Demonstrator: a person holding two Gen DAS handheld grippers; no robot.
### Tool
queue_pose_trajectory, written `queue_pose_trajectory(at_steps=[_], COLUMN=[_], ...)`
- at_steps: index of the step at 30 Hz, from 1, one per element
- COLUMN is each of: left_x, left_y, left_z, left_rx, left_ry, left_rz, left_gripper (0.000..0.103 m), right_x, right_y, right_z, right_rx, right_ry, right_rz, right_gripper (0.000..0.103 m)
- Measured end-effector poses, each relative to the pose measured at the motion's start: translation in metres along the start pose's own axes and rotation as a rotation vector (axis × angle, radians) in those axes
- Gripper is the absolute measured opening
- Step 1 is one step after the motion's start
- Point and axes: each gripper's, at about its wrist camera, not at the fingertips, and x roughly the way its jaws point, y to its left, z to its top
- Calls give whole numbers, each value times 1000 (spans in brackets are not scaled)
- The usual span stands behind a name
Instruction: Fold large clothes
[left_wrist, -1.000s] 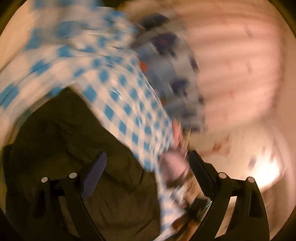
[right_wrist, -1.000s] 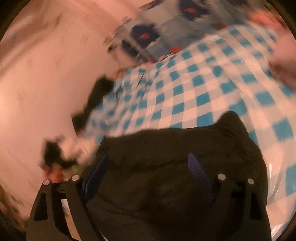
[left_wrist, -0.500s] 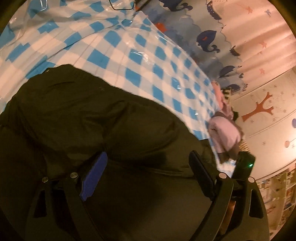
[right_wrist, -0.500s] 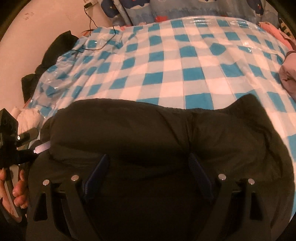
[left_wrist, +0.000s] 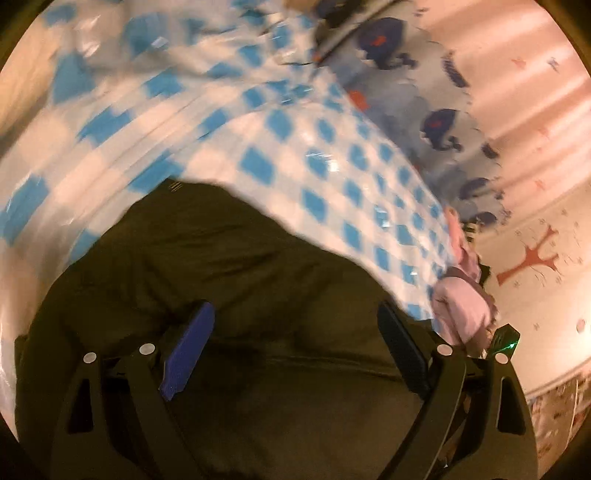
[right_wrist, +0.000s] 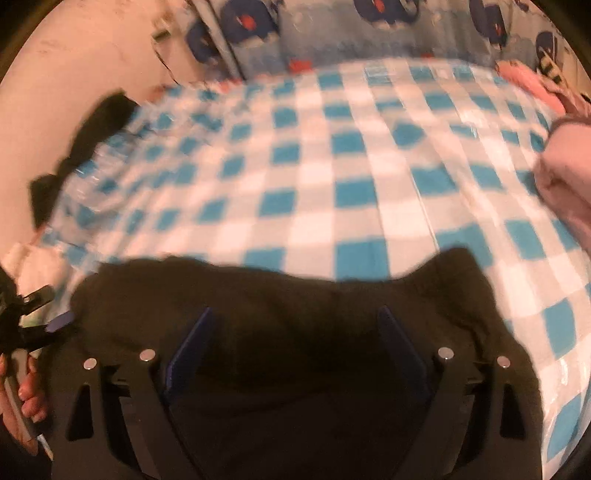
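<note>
A large dark garment (left_wrist: 258, 280) lies bunched on a blue-and-white checked bed cover (left_wrist: 258, 162). My left gripper (left_wrist: 295, 332) hangs just over it, open, with only loose cloth below its blue and black fingers. In the right wrist view the same garment (right_wrist: 295, 295) fills the lower half. My right gripper (right_wrist: 295, 332) is open above its near part, pads wide apart and pressing nothing. The left gripper (right_wrist: 33, 317) shows at the left edge with a hand (right_wrist: 29, 398) on its handle. The other gripper's body with a green light (left_wrist: 506, 339) shows at the right of the left wrist view.
A folded pink garment (right_wrist: 569, 184) sits at the right edge of the bed, also seen as a pink bundle (left_wrist: 461, 310). Black clothes (right_wrist: 88, 144) lie at the far left corner. A whale-print curtain (right_wrist: 332, 33) hangs behind the bed.
Both grippers have swung down and come lower over the dark garment, which now fills more of each view. Both pairs of jaws have stayed wide apart.
</note>
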Motion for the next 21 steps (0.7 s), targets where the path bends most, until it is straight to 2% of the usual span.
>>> queue_pose_trajectory(at_steps=[3,6,8,11,13,16,18,21], left_x=[13,22,22,-8,-38,-68,-70,-56], left_y=[19,16,16,16,11,13,27,55], left_z=[-9,-14,-12,-15,-22,-39,-47,-59], left_rx=[-18,18,6,-54,-32,20,8,-38], left_ry=[1,7,22,-2,-36,-71,-65,-50], left_rz=[-20,12,21,-31,-65,-48,-26,-34], left_gripper=[86,86,86,86,86,86,86,85], right_x=[26,37,35,0,-41,-92,-98,-71], right_y=[-11,-9,-10,-12,-12,-17,-32,-61], right_z=[-11,-13,-12,-15,-22,-48,-68,-95], right_rx=[47,38,34,44,18,-19,-5,61], right_ry=[55,79,102,70,-1,-78,-81,-4], right_rz=[25,16,10,41,61,29,-15,-36], right_gripper=[88,91,91,91,91,92,93,93])
